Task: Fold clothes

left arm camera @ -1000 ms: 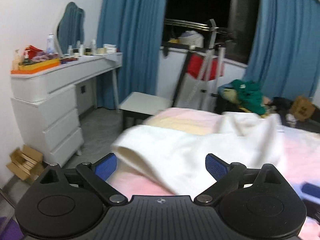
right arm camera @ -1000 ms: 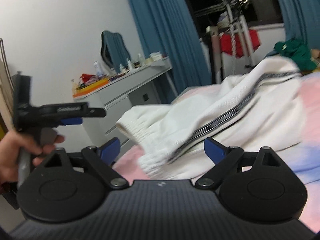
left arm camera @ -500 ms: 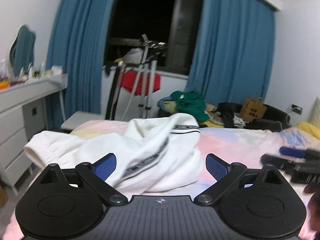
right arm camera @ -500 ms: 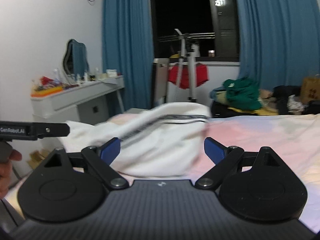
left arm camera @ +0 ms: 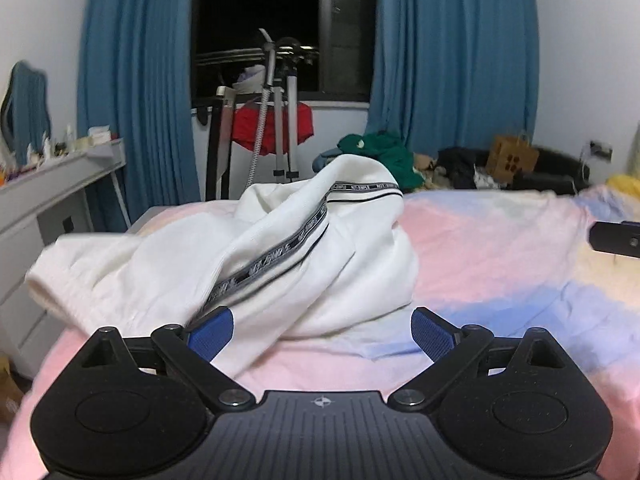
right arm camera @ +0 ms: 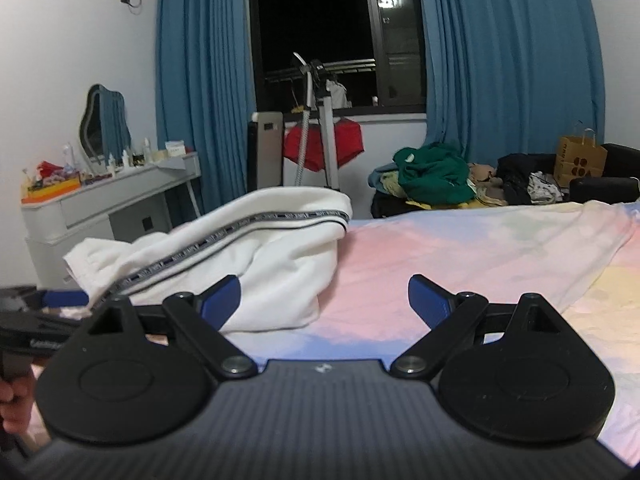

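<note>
I can read only "NOT SIMPLE", repeated along the dark stripe (left arm camera: 362, 186) on the white garment (left arm camera: 344, 264).

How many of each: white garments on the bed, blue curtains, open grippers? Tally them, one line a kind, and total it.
white garment: 1
blue curtains, left curtain and right curtain: 2
open grippers, left gripper and right gripper: 2
Total: 5

Your left gripper (left arm camera: 322, 330) hovers with its jaws spread wide and empty, just short of the crumpled white garment (left arm camera: 256, 264) heaped on the pastel bedsheet (left arm camera: 500, 264); its black striped band faces you.
</note>
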A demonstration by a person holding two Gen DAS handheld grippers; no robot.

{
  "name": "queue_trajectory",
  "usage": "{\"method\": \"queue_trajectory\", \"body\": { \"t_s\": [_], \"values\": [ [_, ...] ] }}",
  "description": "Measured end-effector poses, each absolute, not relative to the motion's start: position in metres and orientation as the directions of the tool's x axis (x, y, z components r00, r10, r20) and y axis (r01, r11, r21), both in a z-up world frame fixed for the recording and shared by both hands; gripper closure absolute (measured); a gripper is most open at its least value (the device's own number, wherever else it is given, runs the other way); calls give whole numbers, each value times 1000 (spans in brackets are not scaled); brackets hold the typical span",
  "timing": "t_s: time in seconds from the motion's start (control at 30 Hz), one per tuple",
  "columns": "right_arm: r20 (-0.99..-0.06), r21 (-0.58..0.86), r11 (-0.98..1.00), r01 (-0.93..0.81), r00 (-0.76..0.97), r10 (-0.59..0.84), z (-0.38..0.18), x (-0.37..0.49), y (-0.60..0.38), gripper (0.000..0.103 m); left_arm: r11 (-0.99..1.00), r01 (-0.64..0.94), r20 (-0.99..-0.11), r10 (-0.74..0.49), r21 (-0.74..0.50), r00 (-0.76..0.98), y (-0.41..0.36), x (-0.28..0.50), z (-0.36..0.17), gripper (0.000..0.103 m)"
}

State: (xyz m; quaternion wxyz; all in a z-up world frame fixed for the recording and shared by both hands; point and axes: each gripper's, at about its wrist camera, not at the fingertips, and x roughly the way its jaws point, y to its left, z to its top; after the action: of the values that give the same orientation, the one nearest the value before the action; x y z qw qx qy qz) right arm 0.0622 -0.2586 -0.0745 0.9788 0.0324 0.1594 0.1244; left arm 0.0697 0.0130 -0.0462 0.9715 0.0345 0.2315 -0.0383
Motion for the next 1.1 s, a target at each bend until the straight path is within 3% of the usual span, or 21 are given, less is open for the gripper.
{"method": "queue_trajectory", "body": {
  "t_s": [0.17, 0.3, 0.5, 0.67, 0.8, 0.83, 0.9, 0.93, 1.1],
  "values": [
    [-359, 150, 977, -153, 912, 198, -85, 71, -273, 11, 982, 105, -400, -32, 160, 916, 2, 135, -29, 7],
    [-421, 196, 978, -75, 894, 154, -98, 84, -285, 11, 967, 103, -411, 3, 235, 912, -17, 211, -21, 7],
    [-483, 236, 972, -2, 867, 119, -118, 103, -298, 11, 965, 83, -459, 43, 250, 887, -32, 312, -32, 7],
    [-510, 256, 966, 19, 852, 119, -133, 120, -302, 11, 977, 101, -511, 9, 186, 860, -39, 367, -40, 16],
    [-530, 273, 961, 34, 840, 121, -145, 133, -305, 11, 962, 170, -528, -33, 213, 849, -60, 394, -48, 24],
    [-534, 277, 960, 38, 837, 121, -147, 137, -305, 11, 954, 172, -527, -18, 245, 850, -67, 399, -51, 36],
    [-542, 278, 960, 36, 831, 125, -152, 141, -304, 11, 940, 174, -526, 7, 295, 850, -80, 407, -56, 69],
    [-543, 275, 961, 35, 830, 126, -153, 143, -303, 11, 943, 175, -523, 0, 284, 853, -83, 404, -53, 95],
    [-533, 264, 964, 25, 837, 124, -155, 145, -300, 11, 943, 242, -459, -114, 231, 881, -95, 356, -25, 100]
  ]
}}
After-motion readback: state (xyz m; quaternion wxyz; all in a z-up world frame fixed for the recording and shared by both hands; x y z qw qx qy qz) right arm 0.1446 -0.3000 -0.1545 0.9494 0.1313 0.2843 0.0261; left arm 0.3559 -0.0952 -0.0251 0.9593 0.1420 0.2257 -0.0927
